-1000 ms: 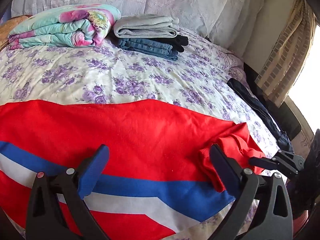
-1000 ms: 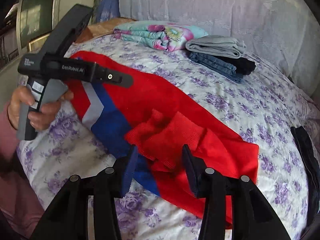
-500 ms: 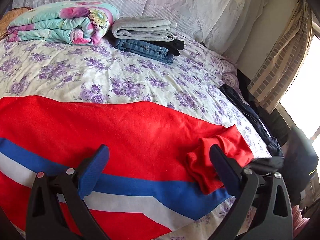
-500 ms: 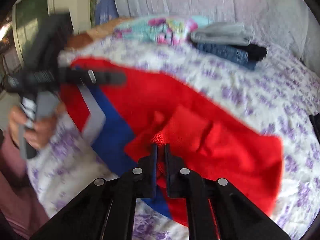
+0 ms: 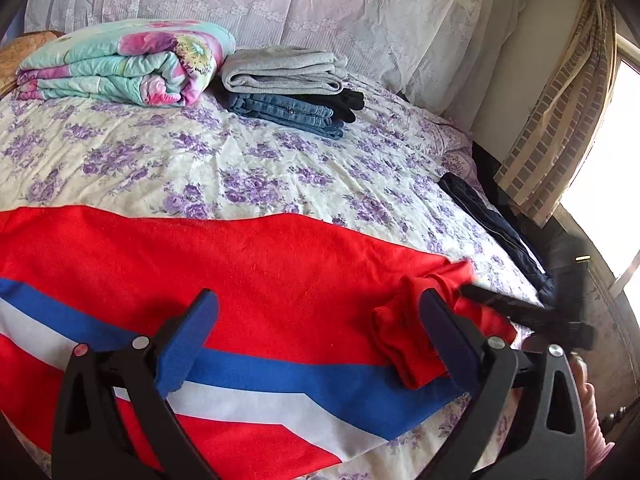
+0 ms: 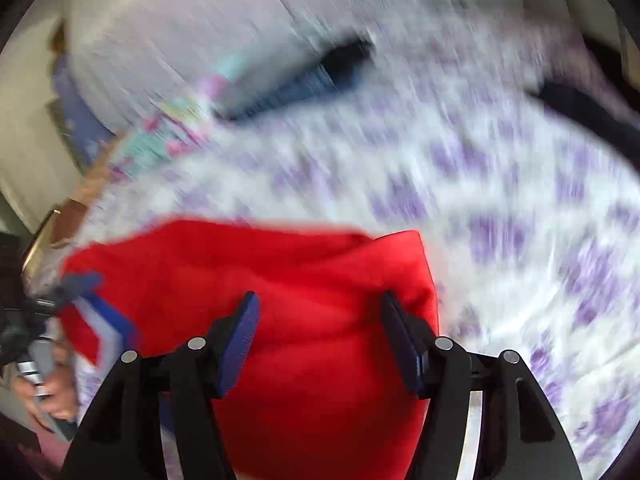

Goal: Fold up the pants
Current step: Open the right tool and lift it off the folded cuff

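Red knit pants with blue-white stripe [image 5: 248, 280] flat on floral bedsheet [image 5: 224, 164]; left gripper [image 5: 316, 344] spread wide above them, right gripper [image 6: 320, 344] opening, pads off the fabric.

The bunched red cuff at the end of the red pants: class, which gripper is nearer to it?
Right. The right gripper hangs directly over the bunched red cuff, jaws opening, while the left gripper hovers open over the blue stripe beside it.

The red, blue-and-white-striped knit pants [image 5: 280, 280] look soft, matt and faintly fuzzy on the smooth purple-flowered cotton bedsheet [image 5: 248, 168], while the black grippers' plastic arms [image 5: 100, 408] shine slightly around matt blue pads [image 5: 188, 344].
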{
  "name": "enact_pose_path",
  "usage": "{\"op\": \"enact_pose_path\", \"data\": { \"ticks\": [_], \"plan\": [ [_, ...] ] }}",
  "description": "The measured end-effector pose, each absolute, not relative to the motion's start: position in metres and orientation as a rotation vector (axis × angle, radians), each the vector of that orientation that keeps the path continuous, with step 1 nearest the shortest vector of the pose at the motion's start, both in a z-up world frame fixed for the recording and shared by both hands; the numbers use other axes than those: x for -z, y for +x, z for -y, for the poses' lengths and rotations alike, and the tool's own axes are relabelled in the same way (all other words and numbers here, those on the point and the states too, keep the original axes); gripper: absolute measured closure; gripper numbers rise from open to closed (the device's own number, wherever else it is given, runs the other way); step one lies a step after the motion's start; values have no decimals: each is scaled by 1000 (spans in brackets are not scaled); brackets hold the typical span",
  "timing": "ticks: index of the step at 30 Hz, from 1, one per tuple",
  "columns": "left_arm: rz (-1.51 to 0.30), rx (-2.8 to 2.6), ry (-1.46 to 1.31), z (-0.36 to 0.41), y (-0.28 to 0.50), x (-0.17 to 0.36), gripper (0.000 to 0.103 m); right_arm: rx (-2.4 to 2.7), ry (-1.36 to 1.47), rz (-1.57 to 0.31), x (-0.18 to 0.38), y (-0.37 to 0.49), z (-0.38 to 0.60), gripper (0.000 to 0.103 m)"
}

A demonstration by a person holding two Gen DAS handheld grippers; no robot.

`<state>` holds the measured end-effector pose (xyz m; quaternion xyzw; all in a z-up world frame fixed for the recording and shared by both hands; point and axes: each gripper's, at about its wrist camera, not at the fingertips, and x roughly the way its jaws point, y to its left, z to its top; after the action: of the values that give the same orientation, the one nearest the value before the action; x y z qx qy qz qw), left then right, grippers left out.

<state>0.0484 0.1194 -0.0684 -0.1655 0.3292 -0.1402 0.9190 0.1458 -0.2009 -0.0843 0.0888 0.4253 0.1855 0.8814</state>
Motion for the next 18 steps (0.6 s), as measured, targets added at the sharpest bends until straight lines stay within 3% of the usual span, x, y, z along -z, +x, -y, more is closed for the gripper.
{"op": "enact_pose_path", "data": {
  "ticks": [4, 6, 8, 10, 18],
  "plan": [
    [-666, 276, -341, -122, 46, 67, 5, -407, 207, -782, 52, 120, 200, 39],
    [-669, 274, -349, -123, 47, 67, 5, -438, 209, -707, 40, 100, 198, 34],
    [-669, 265, -346, -123, 47, 68, 5, -415, 153, -711, 48, 92, 187, 26],
    [-670, 261, -336, -122, 46, 68, 5, -351, 81, -840, 77, 101, 177, 25],
    [-668, 276, -323, -121, 36, 69, 5, -343, 60, -651, 45, 98, 178, 22]
  ]
}}
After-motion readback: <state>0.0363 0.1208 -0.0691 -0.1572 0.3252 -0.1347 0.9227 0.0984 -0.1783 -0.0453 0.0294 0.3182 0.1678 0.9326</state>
